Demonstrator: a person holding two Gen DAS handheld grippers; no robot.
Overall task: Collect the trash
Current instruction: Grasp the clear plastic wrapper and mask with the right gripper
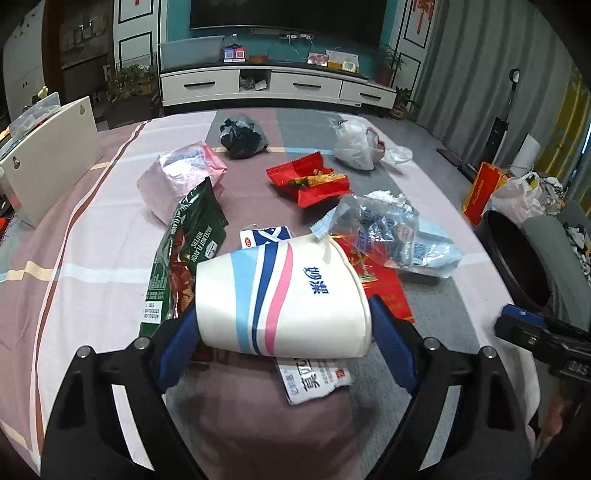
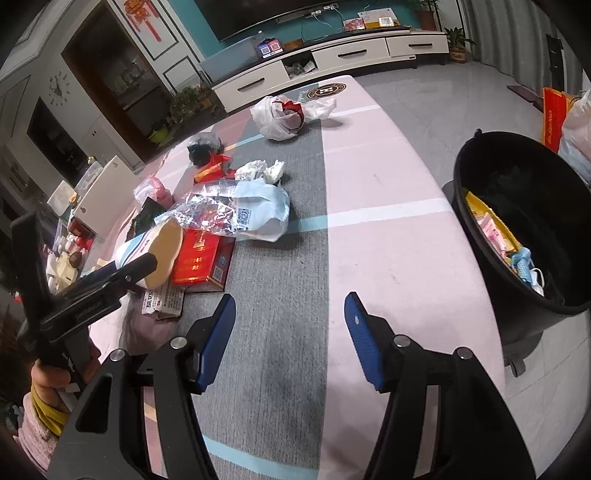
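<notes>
A home living room: a large dark wall television [image 1: 288, 14] at the frame's top, above a long white drawer cabinet [image 1: 277, 85], with potted green plants [image 1: 391, 62] beside it.

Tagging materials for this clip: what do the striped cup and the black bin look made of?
The cup between the left gripper's fingers looks like matte coated paper: printed stripes, thin rolled rim, cream inside. The bin looks like smooth moulded plastic with a dull sheen, though painted metal can't be excluded.
</notes>
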